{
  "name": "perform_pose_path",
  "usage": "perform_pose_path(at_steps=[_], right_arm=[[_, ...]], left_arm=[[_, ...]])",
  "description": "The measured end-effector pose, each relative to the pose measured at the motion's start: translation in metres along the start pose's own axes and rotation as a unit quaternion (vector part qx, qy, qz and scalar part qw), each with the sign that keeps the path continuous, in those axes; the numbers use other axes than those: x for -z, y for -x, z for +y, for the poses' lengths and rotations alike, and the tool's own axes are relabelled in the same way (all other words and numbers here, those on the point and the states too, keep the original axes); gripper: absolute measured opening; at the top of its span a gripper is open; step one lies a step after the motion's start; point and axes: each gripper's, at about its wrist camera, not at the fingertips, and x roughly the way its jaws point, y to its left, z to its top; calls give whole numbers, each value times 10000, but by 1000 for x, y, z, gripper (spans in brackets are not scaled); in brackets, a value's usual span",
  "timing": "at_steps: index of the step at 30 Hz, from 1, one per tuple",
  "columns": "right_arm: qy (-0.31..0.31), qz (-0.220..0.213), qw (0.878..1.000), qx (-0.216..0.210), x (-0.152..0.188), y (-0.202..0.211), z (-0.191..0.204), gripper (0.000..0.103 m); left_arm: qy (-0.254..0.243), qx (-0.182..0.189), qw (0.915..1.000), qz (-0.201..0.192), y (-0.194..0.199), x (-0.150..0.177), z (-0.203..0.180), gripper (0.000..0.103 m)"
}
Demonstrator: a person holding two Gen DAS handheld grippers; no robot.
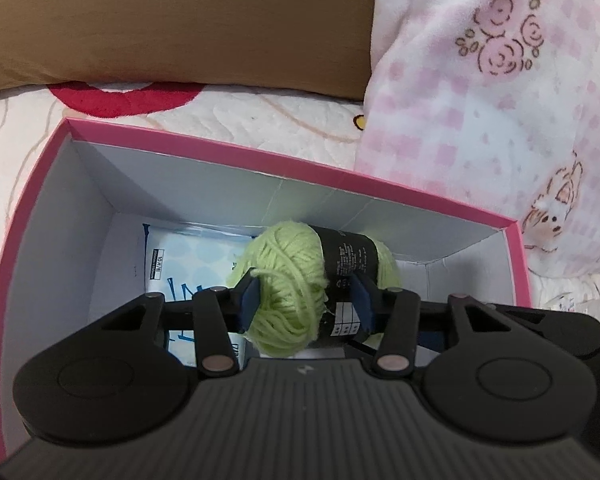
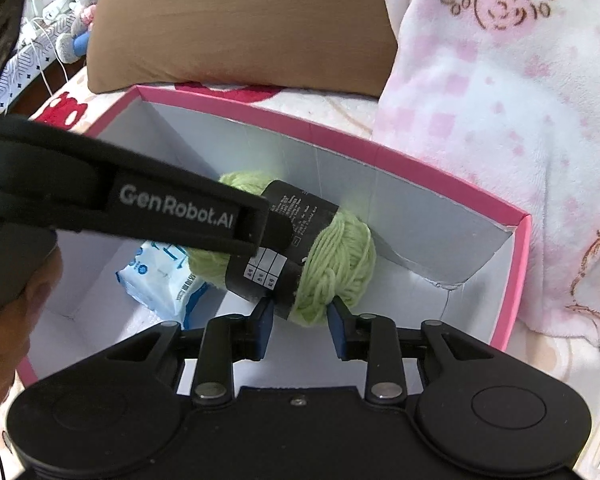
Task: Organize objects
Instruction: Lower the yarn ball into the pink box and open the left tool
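Yarn ball (image 1: 296, 280) inside pink box (image 1: 236, 148) | left gripper (image 1: 304, 300) clamped it | right gripper (image 2: 300, 320) parted, holding nothing | tissue pack (image 1: 188, 256) on floor

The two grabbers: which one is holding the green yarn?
The left gripper squeezes the green yarn above the pink box. The right gripper is open, holding nothing.
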Motion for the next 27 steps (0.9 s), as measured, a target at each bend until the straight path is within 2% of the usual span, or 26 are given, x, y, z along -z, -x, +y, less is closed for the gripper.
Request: perform_pose_path(at_steps=[4, 9, 12, 17, 21, 27], right_arm=[[270, -30, 9996, 15, 7, 14, 8, 44], [-36, -5, 9996, -294, 11, 30, 4, 45], [-21, -78, 9996, -258, 13, 42, 6, 47], [-173, -104, 9989, -425, 14, 63, 5, 51], [-142, -205, 9988, -427, 16, 84, 4, 62], [-227, -280, 9980, -512, 31, 105, 11, 62]], left_arm=[[23, 26, 10000, -76, 14, -5, 5, 46], [-152, 42, 9995, -290, 37, -6, 0, 46], [-219, 49, 9995, -223, 49, -1, -5, 48], [-364, -160, 9992, 0, 71, 8, -15, 52], [-405, -240, 9989, 21, 99, 16, -21, 58], [-574, -207, 9981, 118, 136, 30, -39, 61]])
